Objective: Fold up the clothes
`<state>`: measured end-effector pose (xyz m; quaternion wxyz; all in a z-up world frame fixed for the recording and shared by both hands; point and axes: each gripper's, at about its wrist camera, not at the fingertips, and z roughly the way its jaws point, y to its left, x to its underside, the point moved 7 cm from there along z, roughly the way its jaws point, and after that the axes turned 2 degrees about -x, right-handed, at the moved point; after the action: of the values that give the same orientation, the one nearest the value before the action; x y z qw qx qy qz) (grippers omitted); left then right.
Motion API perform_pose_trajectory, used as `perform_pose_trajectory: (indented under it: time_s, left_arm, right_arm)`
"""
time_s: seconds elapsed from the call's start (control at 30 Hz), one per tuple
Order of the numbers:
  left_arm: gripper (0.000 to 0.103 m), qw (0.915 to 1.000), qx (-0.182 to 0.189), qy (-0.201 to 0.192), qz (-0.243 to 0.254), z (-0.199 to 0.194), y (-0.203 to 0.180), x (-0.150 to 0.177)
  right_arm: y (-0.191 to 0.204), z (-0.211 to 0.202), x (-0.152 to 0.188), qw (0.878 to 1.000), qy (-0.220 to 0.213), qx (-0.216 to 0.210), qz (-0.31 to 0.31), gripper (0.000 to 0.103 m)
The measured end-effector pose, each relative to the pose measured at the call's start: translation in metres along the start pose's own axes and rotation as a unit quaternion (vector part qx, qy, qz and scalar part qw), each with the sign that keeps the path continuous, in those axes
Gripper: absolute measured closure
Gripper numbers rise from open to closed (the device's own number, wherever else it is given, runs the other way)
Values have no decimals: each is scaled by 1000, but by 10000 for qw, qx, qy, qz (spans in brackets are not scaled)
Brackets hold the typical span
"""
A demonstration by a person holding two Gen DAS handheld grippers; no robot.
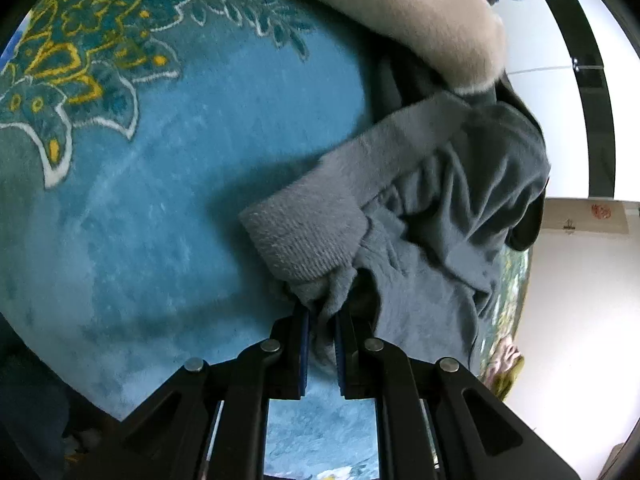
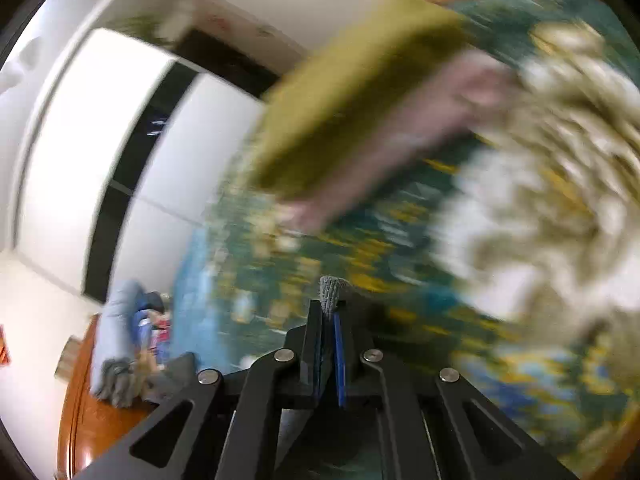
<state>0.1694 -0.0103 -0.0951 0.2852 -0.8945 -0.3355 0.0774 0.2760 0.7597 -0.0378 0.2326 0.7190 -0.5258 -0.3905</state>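
We hold a grey sweater [image 1: 452,216] in the left gripper [image 1: 322,320]. Its jaws are clamped on a bunch of the knit just below the ribbed cuff [image 1: 304,236], and cloth fills the narrow gap between the blue pads [image 1: 305,344].

The sleeve [image 1: 384,156] is the long part in the left view. Its axis runs diagonally from the cuff, near the fingertips, up and to the right, where it passes under a beige garment [image 1: 400,12]. The cuff end points down and left, toward the gripper. The body of the sweater hangs in folds to the right of the sleeve, above the blue rug [image 1: 168,208] with its teal and yellow flower pattern [image 1: 76,40].

The right gripper [image 2: 330,312] is clenched on a small tuft of grey knit [image 2: 330,288], which stands up just beyond the fingertips. We cannot tell from this view which part of the sweater that tuft is.

The right view is heavily blurred. We make out an olive garment [image 2: 352,92] over a pink one [image 2: 400,136], both lying on the patterned rug, well apart from the gripper. A pale blue garment [image 2: 116,332] lies at the lower left.
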Motion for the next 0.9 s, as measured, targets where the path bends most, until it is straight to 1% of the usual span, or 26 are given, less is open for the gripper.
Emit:
perform_pose_trajectory:
  time_s: [0.1, 0.17, 0.23, 0.3, 0.37, 0.4, 0.43, 0.47, 0.5, 0.57, 0.6, 0.63, 0.67, 0.7, 0.73, 0.8, 0.87, 0.9]
  left_arm:
    - [93, 10000, -8, -22, -18, -3, 3, 3]
    - [93, 10000, 52, -50, -32, -7, 6, 4]
    - [92, 9999, 111, -79, -47, -10, 9, 4]
    - [88, 9998, 157, -92, -71, -12, 13, 4]
    - [78, 9998, 176, -82, -97, -12, 18, 3]
    - [75, 9997, 211, -87, -128, -12, 20, 3]
    - [71, 9995, 255, -95, -164, -12, 22, 1]
    - [69, 9993, 298, -103, -200, -11, 24, 0]
    - [68, 9990, 377, -104, -216, -11, 24, -1]
    - [61, 9968, 738, -148, -268, -14, 22, -4]
    - [58, 9952, 913, -181, -297, -16, 22, -7]
    - [54, 9934, 1082, -217, -326, -18, 21, -9]
    - [49, 9920, 1198, -241, -325, -20, 22, -11]
    - [48, 9917, 1213, -273, -311, -20, 23, -13]
    - [48, 9926, 1136, -310, -293, -16, 24, -13]
    - [48, 9941, 994, -356, -259, -9, 24, -8]
    - [49, 9936, 1037, -400, -226, -3, 22, -6]
    - [49, 9932, 1065, -426, -208, 1, 21, -6]
  right_arm:
    - [-39, -2, 11, 9990, 96, 30, 443, 97]
    - [-48, -1, 17, 9983, 163, 4, 565, 97]
    - [-47, -1, 18, 9984, 187, 10, 527, 97]
    - [-43, -2, 16, 9987, 229, 34, 445, 97]
    - [-42, -1, 18, 9988, 289, 22, 406, 96]
    - [-42, 0, 19, 9987, 323, 16, 394, 94]
    - [-41, 1, 21, 9986, 357, 11, 382, 94]
    - [-41, 2, 23, 9985, 392, 6, 370, 94]
    - [-41, 2, 25, 9985, 420, -20, 359, 93]
    - [-41, 2, 29, 9983, 476, -76, 337, 92]
    - [-40, 0, 33, 9981, 530, -108, 304, 89]
    - [-39, -1, 35, 9979, 567, -135, 271, 86]
    - [-39, -3, 38, 9978, 602, -162, 239, 74]
    - [-37, -3, 42, 9975, 645, -222, 207, 62]
    - [-34, -3, 47, 9971, 689, -287, 176, 59]
    - [-31, -2, 53, 9966, 754, -317, 77, 57]
    - [-29, -1, 57, 9971, 723, -238, 49, 57]
    - [-29, 0, 58, 9970, 712, -271, 106, 57]
